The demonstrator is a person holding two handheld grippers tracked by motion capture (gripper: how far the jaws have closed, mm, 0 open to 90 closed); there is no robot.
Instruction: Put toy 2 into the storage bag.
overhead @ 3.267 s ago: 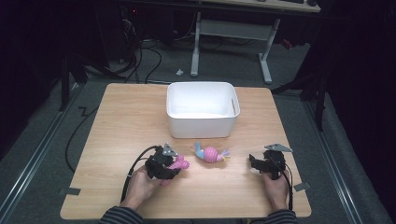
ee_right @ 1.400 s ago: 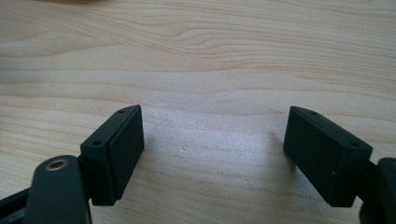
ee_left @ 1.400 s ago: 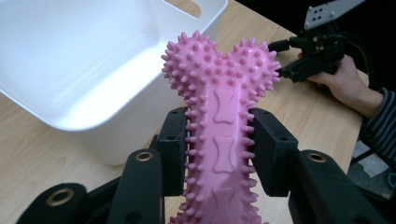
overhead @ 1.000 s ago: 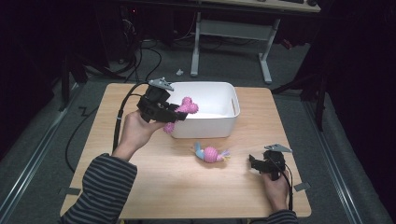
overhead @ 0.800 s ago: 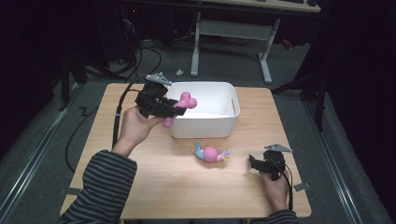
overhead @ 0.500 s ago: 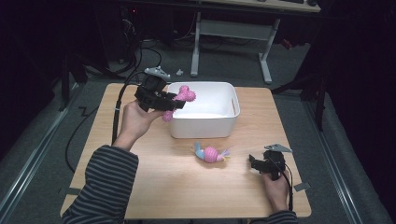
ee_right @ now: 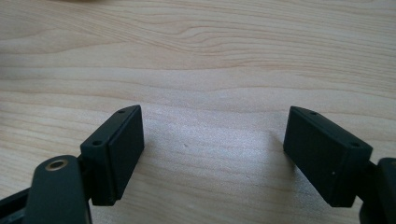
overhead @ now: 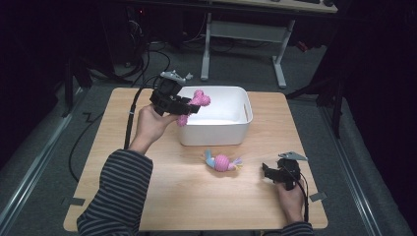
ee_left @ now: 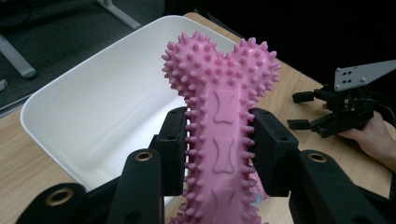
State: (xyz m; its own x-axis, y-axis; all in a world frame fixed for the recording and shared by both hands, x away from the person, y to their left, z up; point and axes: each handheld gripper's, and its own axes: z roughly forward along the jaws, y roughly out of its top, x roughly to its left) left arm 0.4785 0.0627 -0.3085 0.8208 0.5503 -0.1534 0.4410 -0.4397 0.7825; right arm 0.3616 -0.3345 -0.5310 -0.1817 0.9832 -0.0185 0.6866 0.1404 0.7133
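A pink spiky bone-shaped toy is clamped by its shaft between the pads of my left gripper. The toy hangs over the near left rim of the white tub, one knobbed end above the tub's inside. In the left gripper view the tub's bare white floor lies beyond the toy. My right gripper rests low at the table's front right, jaws open over bare wood. It also appears far off in the left gripper view.
A small pink, blue and yellow toy lies on the wooden table in front of the tub, left of my right gripper. Cables and a desk frame stand on the dark floor behind the table.
My left hand has carried the pink bone toy a little left and back along the tub's left rim. The right gripper and the small toy have stayed put.
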